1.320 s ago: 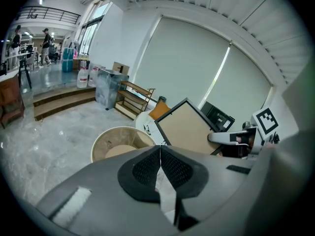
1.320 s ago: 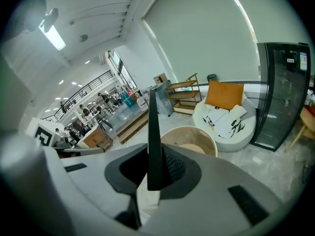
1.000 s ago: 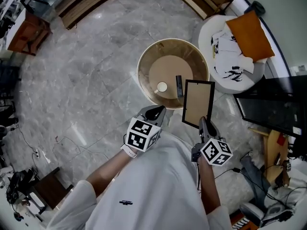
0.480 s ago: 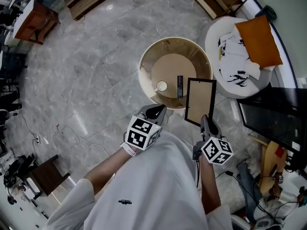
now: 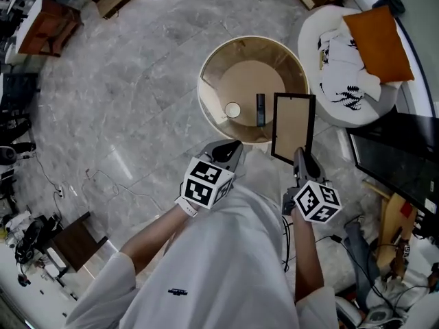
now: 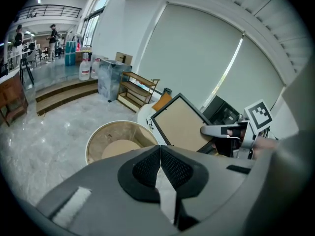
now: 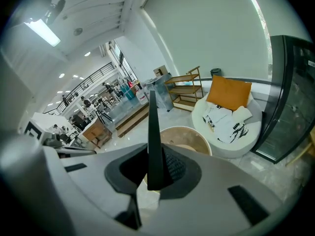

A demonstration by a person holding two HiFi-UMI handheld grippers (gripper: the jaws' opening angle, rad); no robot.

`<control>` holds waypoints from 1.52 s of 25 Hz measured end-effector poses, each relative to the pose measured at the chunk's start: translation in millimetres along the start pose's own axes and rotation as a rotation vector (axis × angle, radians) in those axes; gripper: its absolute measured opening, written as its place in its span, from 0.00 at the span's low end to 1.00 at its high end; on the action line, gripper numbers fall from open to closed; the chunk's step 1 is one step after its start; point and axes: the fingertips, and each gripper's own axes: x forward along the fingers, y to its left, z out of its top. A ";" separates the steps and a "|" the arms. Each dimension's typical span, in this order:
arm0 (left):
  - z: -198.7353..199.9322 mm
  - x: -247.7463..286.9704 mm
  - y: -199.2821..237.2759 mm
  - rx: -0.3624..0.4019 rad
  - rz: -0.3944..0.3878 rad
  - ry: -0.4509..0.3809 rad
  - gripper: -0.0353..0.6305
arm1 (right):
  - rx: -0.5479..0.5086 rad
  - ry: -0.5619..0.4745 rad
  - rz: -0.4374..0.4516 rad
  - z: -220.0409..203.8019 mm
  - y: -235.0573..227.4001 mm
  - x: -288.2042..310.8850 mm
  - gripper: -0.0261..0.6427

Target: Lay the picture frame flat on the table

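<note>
Assessed as carrying stage, laying-down not yet done. Found picture frame (image 5: 293, 127) clamped edge-on by its lower edge between the jaws of right gripper (image 5: 300, 162), upright, by the near right rim of round table (image 5: 206, 91). Found left gripper (image 5: 230, 149) jaws together, empty, nearby. Judged next: tipping frame flat onto bare tabletop, avoiding cup (image 5: 232, 110) and dark bar (image 5: 260, 110).

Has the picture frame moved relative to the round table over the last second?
Yes, slightly. The frame in the right gripper has shifted up the head view: less of it shows below the table's near rim.
</note>
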 end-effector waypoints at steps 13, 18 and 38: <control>-7.4 64.8 31.8 -0.048 0.060 0.011 0.06 | -0.038 0.061 -0.020 -2.8 -43.9 79.5 0.10; -20.3 86.4 49.1 -0.101 0.090 0.018 0.06 | -0.054 0.082 -0.019 -11.4 -57.9 111.5 0.10; -76.1 210.2 98.5 -0.213 0.158 0.073 0.06 | -0.102 0.177 0.023 -54.9 -131.0 240.3 0.10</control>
